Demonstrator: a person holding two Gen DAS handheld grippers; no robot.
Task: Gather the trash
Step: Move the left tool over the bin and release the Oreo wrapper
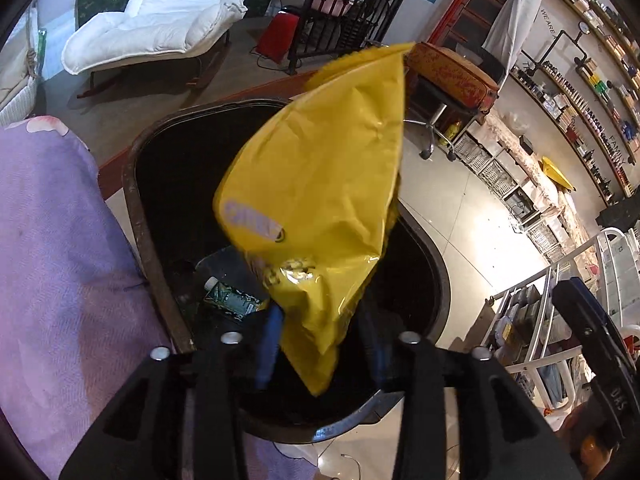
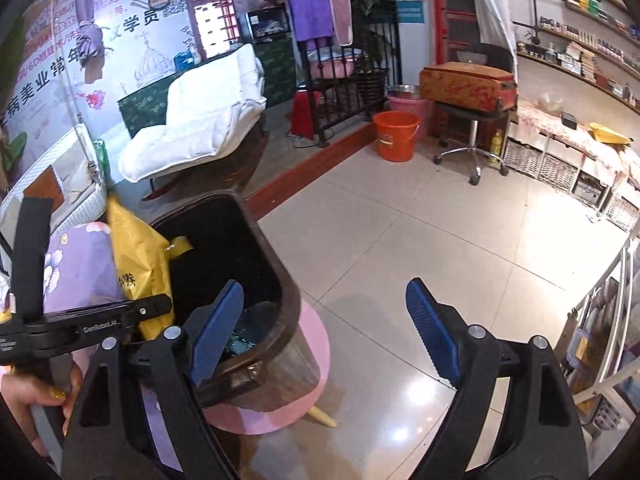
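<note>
Left wrist view: the left gripper (image 1: 320, 344) hangs over a dark bin (image 1: 160, 184), fingers spread apart, blue pads on either side of a yellow bag (image 1: 320, 184). The pads look clear of the plastic — the bag seems loose between them, its lower end already inside the bin mouth, its upper corner well above the rim. A green-labelled bottle (image 1: 230, 298) lies at the bottom of the bin. A lilac cloth (image 1: 60, 240) sits just beside the bin's left wall. A pale logo on the bag is blurred, unreadable.

Right wrist view: the right gripper (image 2: 324, 328) has fingers wide, holding nothing, aimed at the tiled floor (image 2: 400, 240) beside the bin (image 2: 276, 272). The bag (image 2: 140, 264) shows against the bin's near-left rim. The bin stands on a pink stool (image 2: 308, 360).

Risk, as I judge it: the bag is tall and light — it could catch on the rim and tip out onto the cloth, or a nudge could shift the bin on its small stool.

Writing: "GenRobot.AI" on the left gripper's arm; Chinese characters on the wall poster, including "学员" and "美业"; "FAMILY" on the far shelf wall.
</note>
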